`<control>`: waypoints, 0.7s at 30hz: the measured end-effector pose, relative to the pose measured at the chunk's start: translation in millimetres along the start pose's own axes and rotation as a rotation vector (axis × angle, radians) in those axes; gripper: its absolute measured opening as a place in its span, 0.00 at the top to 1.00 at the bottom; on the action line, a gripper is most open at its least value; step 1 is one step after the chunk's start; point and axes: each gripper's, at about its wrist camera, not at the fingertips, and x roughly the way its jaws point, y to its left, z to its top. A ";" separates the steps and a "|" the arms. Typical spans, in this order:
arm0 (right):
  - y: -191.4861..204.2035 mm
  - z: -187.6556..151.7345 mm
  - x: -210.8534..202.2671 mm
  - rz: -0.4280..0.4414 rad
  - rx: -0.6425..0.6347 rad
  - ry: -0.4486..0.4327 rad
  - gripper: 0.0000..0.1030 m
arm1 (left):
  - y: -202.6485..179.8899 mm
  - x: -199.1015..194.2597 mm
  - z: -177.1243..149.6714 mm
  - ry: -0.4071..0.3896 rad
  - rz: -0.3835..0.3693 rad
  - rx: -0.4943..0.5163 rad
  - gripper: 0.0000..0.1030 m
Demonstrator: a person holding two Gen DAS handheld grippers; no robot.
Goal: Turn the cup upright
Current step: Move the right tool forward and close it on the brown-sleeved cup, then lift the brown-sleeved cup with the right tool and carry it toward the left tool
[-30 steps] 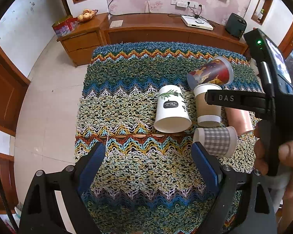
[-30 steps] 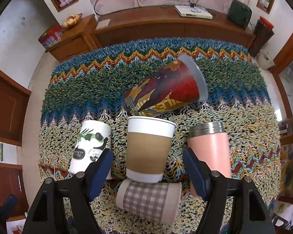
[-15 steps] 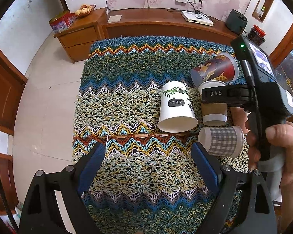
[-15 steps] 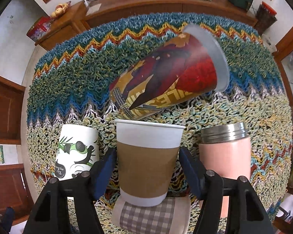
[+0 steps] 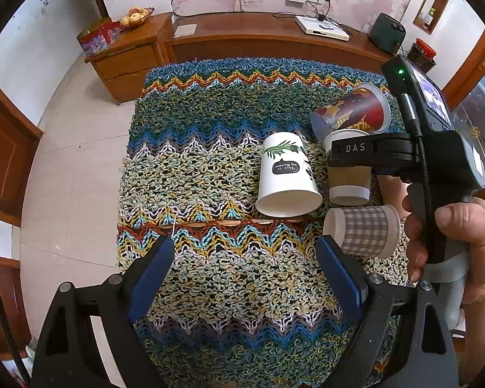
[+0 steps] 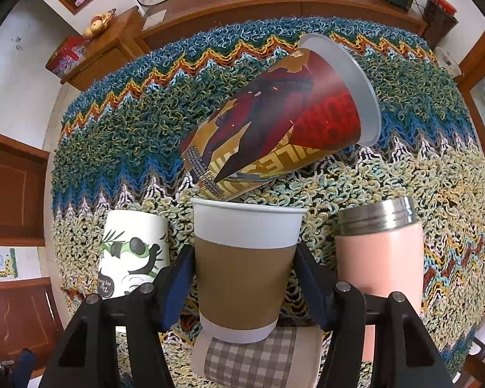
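A brown-sleeved white paper cup [image 6: 245, 271] stands on the knitted zigzag cloth [image 6: 119, 135]; it also shows in the left wrist view [image 5: 349, 181]. My right gripper [image 6: 244, 276] has its blue pads on both sides of the sleeve, touching it. My left gripper [image 5: 244, 270] is open and empty over the cloth's near part. A red and gold cup [image 6: 281, 123] lies on its side behind the brown cup. A checked cup [image 5: 363, 234] lies on its side in front of it.
A white leaf-print cup [image 5: 286, 174] lies on its side left of the brown cup. A pink steel-rimmed tumbler [image 6: 378, 258] stands to its right. A wooden sideboard [image 5: 242, 38] runs behind the cloth-covered table.
My right gripper has moved forward and closed in around the brown-sleeved cup, until its pads reach the sleeve. The left gripper has stayed open and nearly still.
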 end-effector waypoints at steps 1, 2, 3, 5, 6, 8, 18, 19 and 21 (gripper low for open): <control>-0.9 -0.2 -2.3 0.002 0.000 -0.002 0.40 | -0.5 -0.5 -0.1 -0.001 -0.001 0.001 0.11; -0.6 -1.5 -5.0 0.005 -0.002 -0.007 0.40 | -1.0 -1.5 -0.5 -0.003 -0.002 0.004 0.11; -1.0 -2.3 -7.6 0.008 -0.004 -0.011 0.40 | -1.3 -2.8 -0.9 -0.004 -0.004 0.006 0.11; 1.3 -4.8 -13.9 0.015 -0.008 -0.021 0.40 | -2.0 -5.4 -1.4 -0.008 -0.007 0.008 0.11; 1.7 -5.4 -17.2 0.017 -0.012 -0.027 0.40 | -2.5 -6.8 -1.9 -0.011 -0.008 0.010 0.11; 3.2 -7.1 -25.9 0.019 -0.019 -0.047 0.40 | -2.9 -10.6 -3.1 -0.015 -0.011 0.014 0.11; 6.1 -25.4 -85.4 0.022 -0.058 -0.155 0.40 | -3.6 -32.3 -7.8 -0.036 -0.021 0.020 0.11; 5.6 -28.7 -93.2 0.021 -0.064 -0.166 0.40 | -3.6 -34.4 -8.2 -0.038 -0.020 0.020 0.11; 4.6 -37.2 -108.0 0.022 -0.075 -0.185 0.40 | -4.8 -39.4 -9.1 -0.043 -0.014 0.021 0.11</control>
